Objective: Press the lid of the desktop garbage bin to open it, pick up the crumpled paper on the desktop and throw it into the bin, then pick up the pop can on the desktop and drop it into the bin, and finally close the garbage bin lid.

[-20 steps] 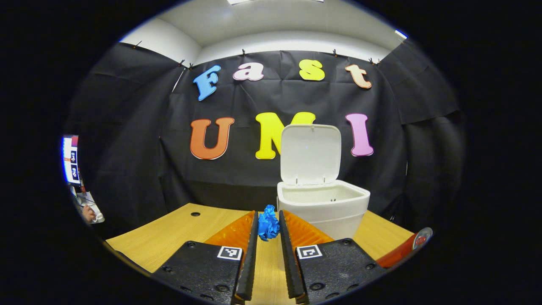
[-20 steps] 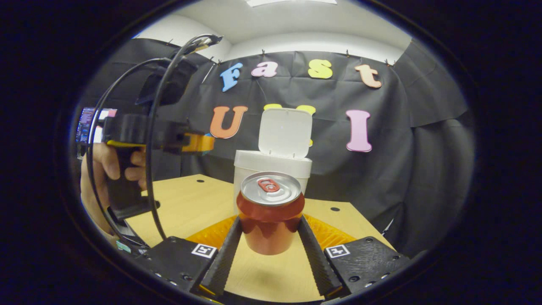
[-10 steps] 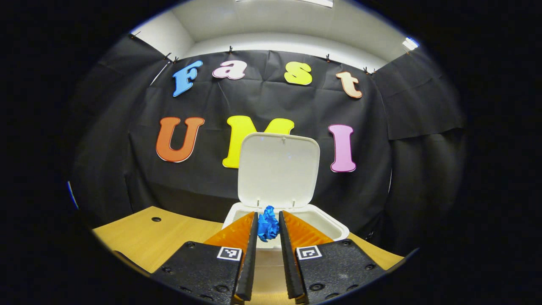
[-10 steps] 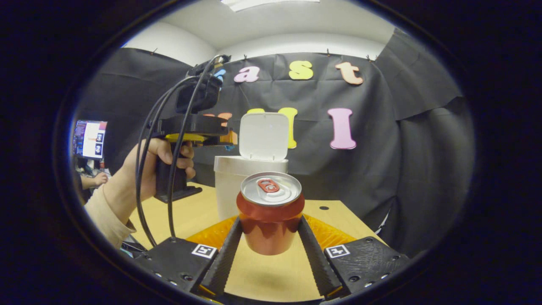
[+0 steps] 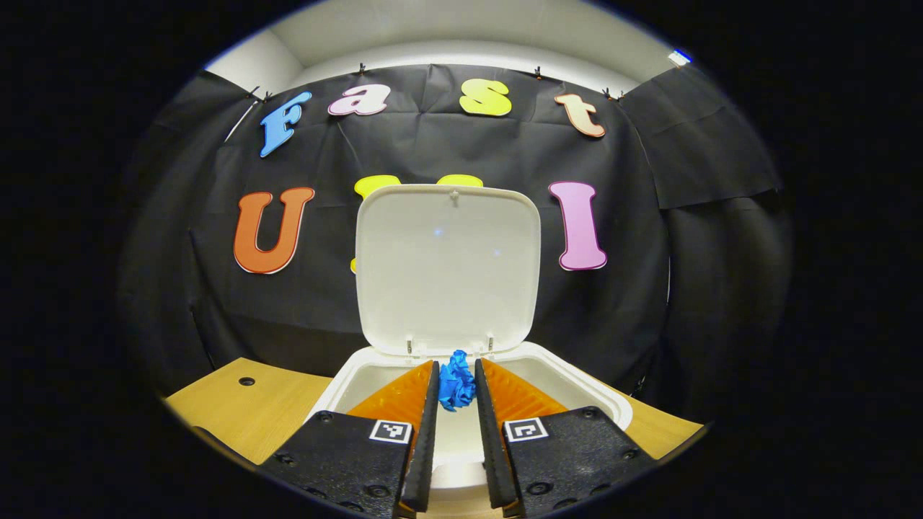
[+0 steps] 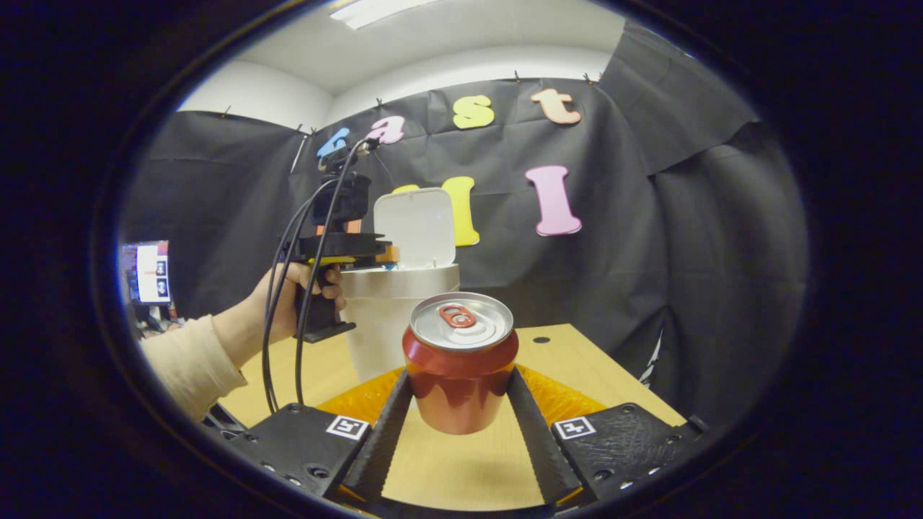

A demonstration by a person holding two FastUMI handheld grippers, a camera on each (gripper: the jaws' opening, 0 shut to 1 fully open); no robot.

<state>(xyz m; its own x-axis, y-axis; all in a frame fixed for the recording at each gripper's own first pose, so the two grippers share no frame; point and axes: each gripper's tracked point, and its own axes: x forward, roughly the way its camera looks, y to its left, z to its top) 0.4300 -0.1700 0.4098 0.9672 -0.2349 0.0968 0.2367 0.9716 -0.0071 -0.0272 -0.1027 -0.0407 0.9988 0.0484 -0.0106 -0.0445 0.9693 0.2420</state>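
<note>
Red pop can (image 6: 460,364) upright between fingers (image 6: 381,432).

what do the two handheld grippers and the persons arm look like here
Each gripper, left gripper and right gripper, has black textured finger bases bearing square black-and-white markers. Seen from the side, the left gripper has a black pistol handle and looping black cables. The sleeve is cream.

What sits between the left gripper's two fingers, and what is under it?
In the left gripper view, the left gripper pinches the blue crumpled paper between its fingers. Below it is the bin's open mouth, with the raised lid behind.
</note>
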